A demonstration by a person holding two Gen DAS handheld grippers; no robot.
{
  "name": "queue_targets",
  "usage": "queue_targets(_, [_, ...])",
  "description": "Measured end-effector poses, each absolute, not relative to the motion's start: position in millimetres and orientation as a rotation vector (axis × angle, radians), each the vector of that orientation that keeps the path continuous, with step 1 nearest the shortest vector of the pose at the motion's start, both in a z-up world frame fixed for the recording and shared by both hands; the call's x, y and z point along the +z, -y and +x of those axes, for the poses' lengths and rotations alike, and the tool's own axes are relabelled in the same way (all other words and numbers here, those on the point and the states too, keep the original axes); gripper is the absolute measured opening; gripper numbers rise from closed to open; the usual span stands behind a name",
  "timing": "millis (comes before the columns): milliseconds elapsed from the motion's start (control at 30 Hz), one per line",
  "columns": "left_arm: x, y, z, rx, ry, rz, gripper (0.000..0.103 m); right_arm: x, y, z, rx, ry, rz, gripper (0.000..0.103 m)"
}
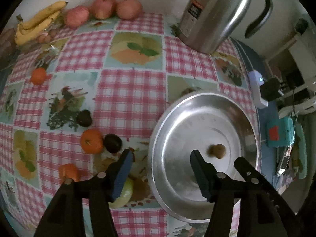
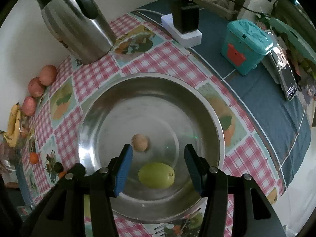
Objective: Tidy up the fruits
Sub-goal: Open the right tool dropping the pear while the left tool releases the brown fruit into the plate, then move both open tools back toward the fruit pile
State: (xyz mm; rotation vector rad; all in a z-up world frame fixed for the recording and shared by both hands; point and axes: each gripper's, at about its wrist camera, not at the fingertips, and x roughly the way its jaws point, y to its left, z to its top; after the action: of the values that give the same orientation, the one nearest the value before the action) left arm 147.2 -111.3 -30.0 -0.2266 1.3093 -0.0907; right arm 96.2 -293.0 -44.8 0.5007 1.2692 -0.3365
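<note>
A steel bowl [image 1: 173,122] [image 2: 118,106] sits on the checked tablecloth. In it lie a small brown fruit [image 1: 216,151] [image 2: 139,142] and, in the right wrist view, a green fruit [image 2: 156,175]. My right gripper [image 2: 158,167] is open just above the green fruit, its fingers apart on either side of it. My left gripper [image 1: 161,170] is open over the bowl's left rim; a yellow-green fruit [image 1: 124,194] lies partly hidden under its left finger. Oranges [image 1: 91,141] [image 1: 69,172] [image 1: 39,76] and dark fruits [image 1: 113,143] [image 1: 84,118] lie left of the bowl.
Bananas [image 1: 37,22] [image 2: 12,125] and three apples [image 1: 102,7] [image 2: 36,86] line the far wall. A steel jug [image 1: 213,13] [image 2: 77,23] stands behind the bowl. A power strip [image 2: 183,31], a teal box [image 2: 244,45] and a phone [image 2: 288,79] lie on the blue cloth to the right.
</note>
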Motion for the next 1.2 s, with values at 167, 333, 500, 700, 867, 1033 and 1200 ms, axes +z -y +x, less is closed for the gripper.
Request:
queue_targets(167, [-25.3,91.4,148.2,-0.008,-1.278,-0.234,0.075,-44.4,284.4,98.9,-0.308,-1.272,0.483,0.056])
queue_targets(333, [-31.7,68.0,150.6,0.039,-1.287,-0.280,0.079,-47.8,273.1,103.3,-0.281,-1.287,0.449,0.069])
queue_targets(500, [-34.1,47.5,149.0,0.085,-1.284,-0.315,0.086,-47.5,265.0,106.0,-0.254,-1.287,0.429,0.070])
queue_targets(700, [-34.5,35.6,146.8,0.114,-1.269,-0.321,0.099,-49.6,257.0,108.4,-0.234,-1.296,0.394,0.071])
queue_targets(867, [-31.9,28.1,143.9,0.124,-1.245,-0.308,0.103,-49.1,250.0,108.1,-0.207,-1.288,0.376,0.084])
queue_targets(1033, [-29.3,22.3,141.3,0.129,-1.225,-0.291,0.103,-47.8,238.6,109.0,-0.170,-1.272,0.316,0.085])
queue_targets(1200, [-26.5,16.8,137.3,0.133,-1.197,-0.257,0.103,-46.1,230.4,109.2,-0.142,-1.243,0.291,0.085])
